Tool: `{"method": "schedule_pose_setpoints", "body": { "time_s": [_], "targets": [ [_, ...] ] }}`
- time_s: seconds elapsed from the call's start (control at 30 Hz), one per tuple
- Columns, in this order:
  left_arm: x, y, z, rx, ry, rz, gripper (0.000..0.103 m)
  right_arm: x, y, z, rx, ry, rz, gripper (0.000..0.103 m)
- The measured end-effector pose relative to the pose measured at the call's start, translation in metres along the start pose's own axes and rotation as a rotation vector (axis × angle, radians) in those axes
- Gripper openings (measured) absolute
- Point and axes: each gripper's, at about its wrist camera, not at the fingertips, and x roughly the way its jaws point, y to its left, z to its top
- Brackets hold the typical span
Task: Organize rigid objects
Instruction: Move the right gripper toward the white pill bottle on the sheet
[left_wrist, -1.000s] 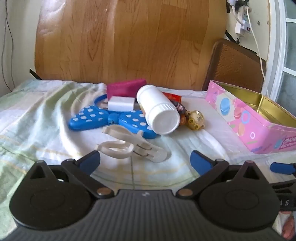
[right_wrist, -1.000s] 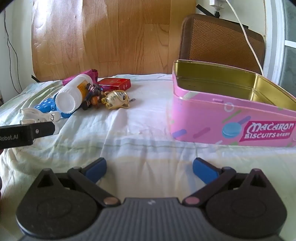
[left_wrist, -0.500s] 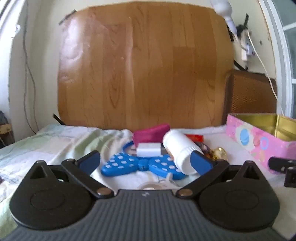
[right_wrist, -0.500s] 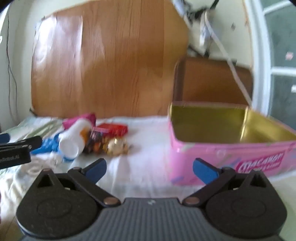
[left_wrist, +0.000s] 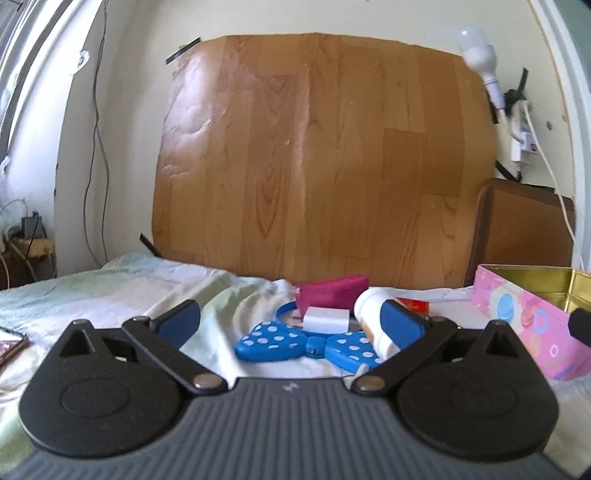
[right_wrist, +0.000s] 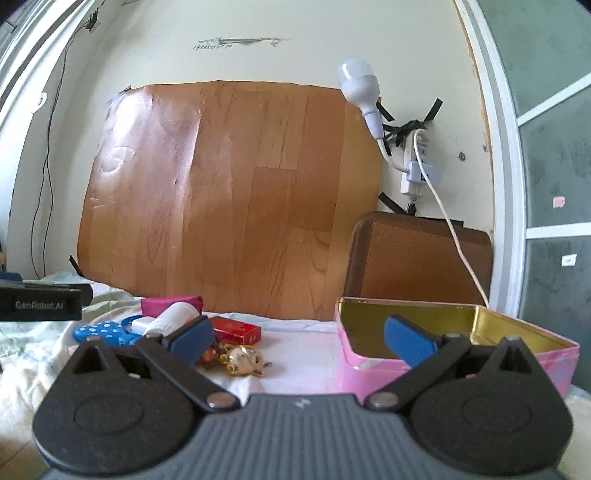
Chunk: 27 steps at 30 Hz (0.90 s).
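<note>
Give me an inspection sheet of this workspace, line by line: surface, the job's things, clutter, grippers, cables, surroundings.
Surface: bed sheet, pale and wrinkled.
Job's things: blue polka-dot bow, white bottle lying on its side, white charger block, magenta pouch, red box, gold charm, all piled left of the pink tin, which is open; nothing seen in the visible part.
Clutter: nothing seen beyond the pile.
Grippers: left gripper open, empty; right gripper open, empty.
Cables: white cable running down behind the tin.
Surroundings: wood-pattern sheet on wall, bulb.
</note>
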Motion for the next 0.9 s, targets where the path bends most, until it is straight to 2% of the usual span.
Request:
{"method": "schedule_pose_setpoints", "body": {
  "time_s": [0.1, 0.63, 0.73, 0.9],
  "targets": [
    [-0.003, -0.002, -0.001, 0.003, -0.005, -0.005, 0.103, -0.003, 0.002, -0.005, 0.0, 0.017, 0.036, 0.103],
    [-0.004, 0.0, 0.0, -0.009, -0.006, -0.036, 0.103, -0.005, 0.004, -0.005, -0.012, 0.015, 0.028, 0.103],
    [-0.006, 0.002, 0.0, -0.015, -0.009, -0.059, 0.103, -0.002, 0.008, -0.004, -0.039, 0.029, 0.049, 0.103],
    [-0.002, 0.018, 0.006, -0.035, 0.036, -0.077, 0.103, -0.001, 0.022, 0.001, -0.113, 0.014, 0.108, 0.103]
  ]
}}
